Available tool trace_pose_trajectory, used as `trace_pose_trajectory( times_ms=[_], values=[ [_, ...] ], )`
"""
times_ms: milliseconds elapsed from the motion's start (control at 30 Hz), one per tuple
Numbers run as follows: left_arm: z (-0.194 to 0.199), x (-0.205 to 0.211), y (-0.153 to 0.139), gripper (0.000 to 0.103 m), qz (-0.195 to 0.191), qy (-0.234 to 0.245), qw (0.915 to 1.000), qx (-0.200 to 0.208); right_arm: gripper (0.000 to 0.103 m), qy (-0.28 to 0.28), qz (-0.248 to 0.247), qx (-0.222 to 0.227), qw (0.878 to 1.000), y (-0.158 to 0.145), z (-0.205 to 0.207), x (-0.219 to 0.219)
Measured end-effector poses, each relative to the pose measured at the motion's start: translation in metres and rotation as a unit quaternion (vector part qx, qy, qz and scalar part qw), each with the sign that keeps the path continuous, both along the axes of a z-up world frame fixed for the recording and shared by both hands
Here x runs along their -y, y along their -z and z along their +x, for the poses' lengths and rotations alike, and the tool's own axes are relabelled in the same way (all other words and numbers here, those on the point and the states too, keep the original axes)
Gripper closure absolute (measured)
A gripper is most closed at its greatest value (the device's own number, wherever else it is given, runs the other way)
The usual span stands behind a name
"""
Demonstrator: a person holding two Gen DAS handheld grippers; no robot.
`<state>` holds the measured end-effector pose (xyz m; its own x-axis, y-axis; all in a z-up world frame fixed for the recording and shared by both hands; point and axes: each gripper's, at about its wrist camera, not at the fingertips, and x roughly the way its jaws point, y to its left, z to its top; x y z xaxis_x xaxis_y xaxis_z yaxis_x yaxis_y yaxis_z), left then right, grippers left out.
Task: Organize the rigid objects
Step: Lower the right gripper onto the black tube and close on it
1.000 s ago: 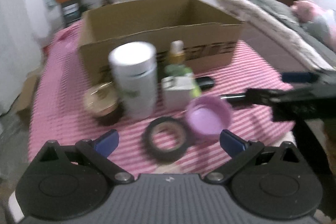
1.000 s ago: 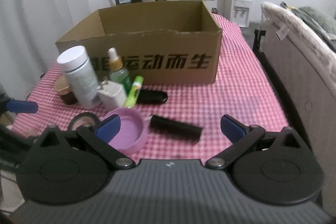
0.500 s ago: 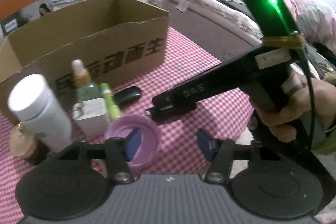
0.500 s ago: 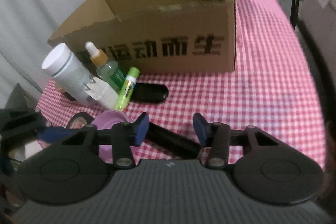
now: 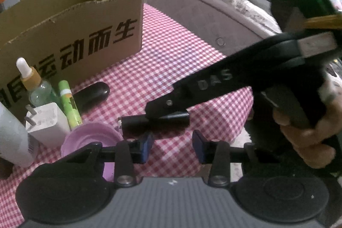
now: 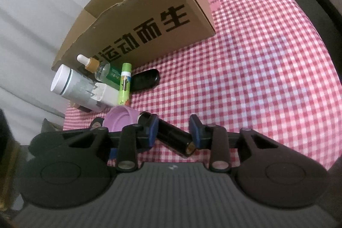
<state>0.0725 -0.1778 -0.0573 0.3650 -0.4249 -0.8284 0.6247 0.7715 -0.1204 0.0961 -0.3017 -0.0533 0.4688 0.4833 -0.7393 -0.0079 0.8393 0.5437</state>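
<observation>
A black tube [image 6: 171, 136] lies on the pink checked cloth near the front edge. My right gripper [image 6: 174, 131] straddles it, jaws closing, with the tube slanting between the blue pads and a sliver of room left on the right. In the left wrist view the right gripper [image 5: 166, 110] comes in from the right onto the black tube [image 5: 136, 121], held by a hand [image 5: 303, 138]. My left gripper [image 5: 172, 147] hovers just in front of the tube. Its jaws are closing too, with only cloth between them.
A purple lid [image 5: 89, 140] lies left of the tube. Behind it stand a white charger [image 5: 47, 123], green stick [image 5: 68, 104], dropper bottle [image 5: 34, 87], white bottle [image 6: 70, 87] and black oval case [image 5: 92, 93]. An open cardboard box [image 5: 74, 35] stands behind them. A padded bed edge [image 5: 213, 3] borders the right.
Both grippers' jaws have narrowed from wide open. The right gripper sank over the black tube until it straddled it. The left gripper swung right and down toward the tube.
</observation>
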Motion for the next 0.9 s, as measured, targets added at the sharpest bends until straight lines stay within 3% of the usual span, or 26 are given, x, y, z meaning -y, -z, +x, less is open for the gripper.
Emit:
trace_pose_trajectory(
  times_ms=[233,600,900],
  values=[
    [0.003,-0.001,0.001,0.055,0.003,-0.016,0.9998,-0.009,0.077,-0.006,0.031,-0.029,0.999,0.004,-0.012,0.009],
    [0.008,0.0,0.0,0.055,0.006,-0.024,0.9997,-0.005,0.074,-0.034,0.005,-0.03,0.999,-0.001,0.015,-0.002],
    [0.012,0.001,0.0,0.057,0.014,-0.033,0.9993,-0.001,0.077,-0.068,0.035,-0.063,0.995,0.004,0.022,-0.009]
  ],
)
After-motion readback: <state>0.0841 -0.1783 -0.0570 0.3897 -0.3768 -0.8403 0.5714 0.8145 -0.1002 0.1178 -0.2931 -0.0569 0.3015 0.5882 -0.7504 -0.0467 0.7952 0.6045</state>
